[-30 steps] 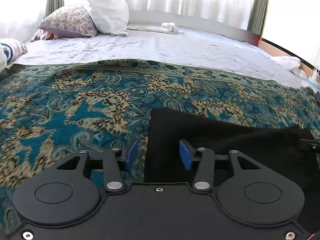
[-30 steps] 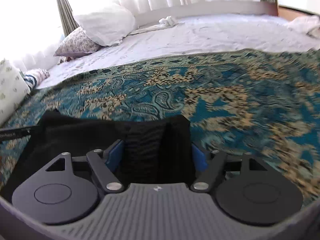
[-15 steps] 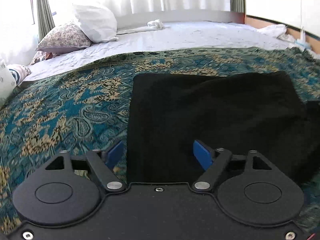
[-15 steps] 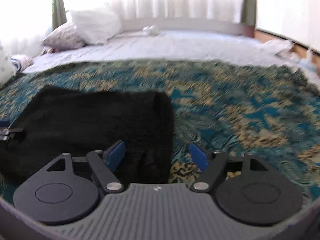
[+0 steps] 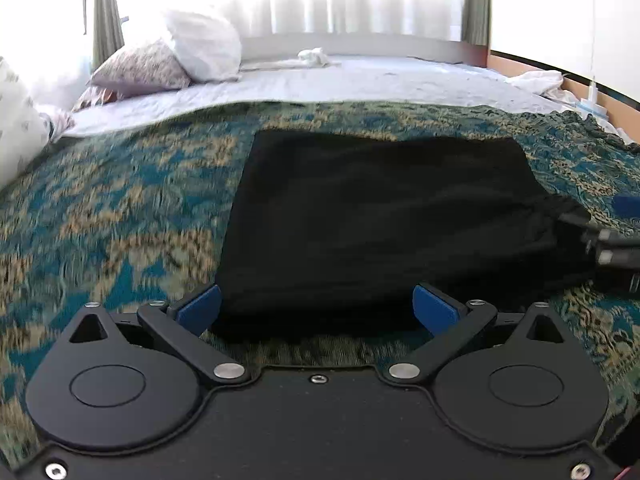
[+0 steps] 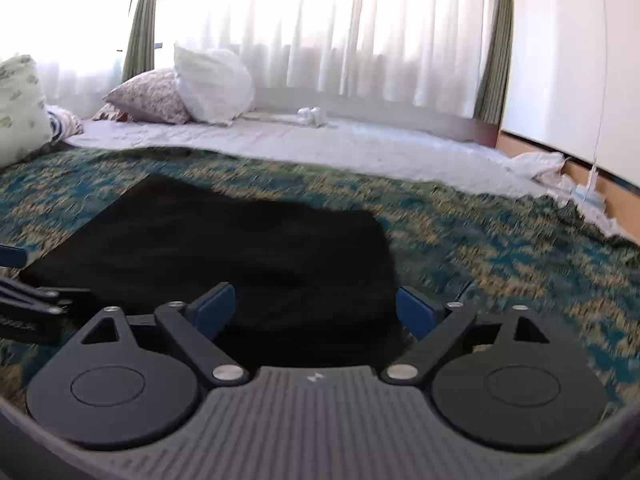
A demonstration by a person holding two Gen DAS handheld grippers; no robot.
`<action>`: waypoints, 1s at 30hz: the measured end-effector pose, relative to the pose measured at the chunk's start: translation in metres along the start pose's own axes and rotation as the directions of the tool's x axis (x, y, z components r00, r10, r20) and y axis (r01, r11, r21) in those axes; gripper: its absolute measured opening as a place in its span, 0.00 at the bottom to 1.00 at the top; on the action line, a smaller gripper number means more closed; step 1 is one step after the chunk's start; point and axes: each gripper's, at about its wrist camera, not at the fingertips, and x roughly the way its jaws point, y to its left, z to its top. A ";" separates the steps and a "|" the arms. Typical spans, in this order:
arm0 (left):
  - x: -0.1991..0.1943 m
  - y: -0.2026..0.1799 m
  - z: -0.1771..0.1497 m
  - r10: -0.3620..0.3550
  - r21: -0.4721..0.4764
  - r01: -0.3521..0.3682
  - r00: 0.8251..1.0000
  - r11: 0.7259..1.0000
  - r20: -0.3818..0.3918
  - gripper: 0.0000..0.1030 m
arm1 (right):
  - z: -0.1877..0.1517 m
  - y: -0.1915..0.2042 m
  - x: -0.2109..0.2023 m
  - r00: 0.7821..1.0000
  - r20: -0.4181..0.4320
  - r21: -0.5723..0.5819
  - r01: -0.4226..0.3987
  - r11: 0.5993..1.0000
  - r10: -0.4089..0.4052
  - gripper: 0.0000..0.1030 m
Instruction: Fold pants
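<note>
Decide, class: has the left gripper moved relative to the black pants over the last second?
Yes. The left gripper has opened wide and backed off toward the camera; the pants now lie beyond its fingertips on the patterned blanket.

bare bedspread (image 5: 120, 216) around pants (image 5: 380, 216), pillows (image 6: 188, 88) seemingly far

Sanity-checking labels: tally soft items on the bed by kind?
Black pants: 1
Patterned teal bedspread: 1
White pillow: 1
Floral pillows: 2
Small white bundle by the far edge: 1
Total: 6
</note>
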 end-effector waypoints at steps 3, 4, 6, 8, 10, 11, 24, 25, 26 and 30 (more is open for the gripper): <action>-0.002 -0.001 -0.009 0.024 -0.022 -0.024 1.000 0.999 -0.016 1.00 | -0.012 0.010 -0.002 0.999 -0.035 0.009 -0.022 1.000 0.022 0.94; -0.002 -0.001 -0.011 0.031 -0.026 -0.032 0.999 0.999 -0.020 1.00 | -0.017 0.013 -0.003 0.999 -0.044 0.008 -0.023 1.000 0.023 0.94; 0.000 -0.001 -0.016 0.039 -0.038 -0.040 0.999 0.998 -0.033 1.00 | -0.024 0.020 -0.004 0.999 -0.052 0.000 -0.013 1.000 0.013 0.96; 0.003 0.000 -0.019 0.037 -0.058 -0.040 0.998 0.997 -0.053 1.00 | -0.029 0.023 -0.005 0.998 -0.059 -0.003 -0.005 1.000 0.004 0.98; 0.003 -0.002 -0.021 0.046 -0.068 -0.049 0.998 0.996 -0.045 1.00 | -0.032 0.025 -0.005 0.998 -0.064 0.005 0.002 1.000 -0.001 1.00; 0.003 -0.003 -0.022 0.053 -0.066 -0.056 0.998 0.996 -0.040 1.00 | -0.033 0.026 -0.005 0.998 -0.069 0.010 0.004 1.000 -0.003 1.00; 0.007 -0.006 -0.021 0.067 -0.082 -0.072 0.996 0.994 -0.056 1.00 | -0.041 0.023 0.006 0.993 -0.119 0.076 0.011 0.997 -0.002 1.00; 0.008 -0.005 -0.021 0.066 -0.084 -0.070 0.996 0.994 -0.059 1.00 | -0.041 0.023 0.007 0.993 -0.120 0.075 0.009 0.997 0.000 1.00; 0.009 -0.004 -0.020 0.064 -0.090 -0.070 0.996 0.994 -0.064 1.00 | -0.042 0.022 0.007 0.993 -0.121 0.074 0.008 0.997 0.001 1.00; 0.011 -0.003 -0.018 0.065 -0.107 -0.073 0.995 0.992 -0.077 1.00 | -0.042 0.022 0.009 0.992 -0.125 0.070 0.003 0.998 0.006 1.00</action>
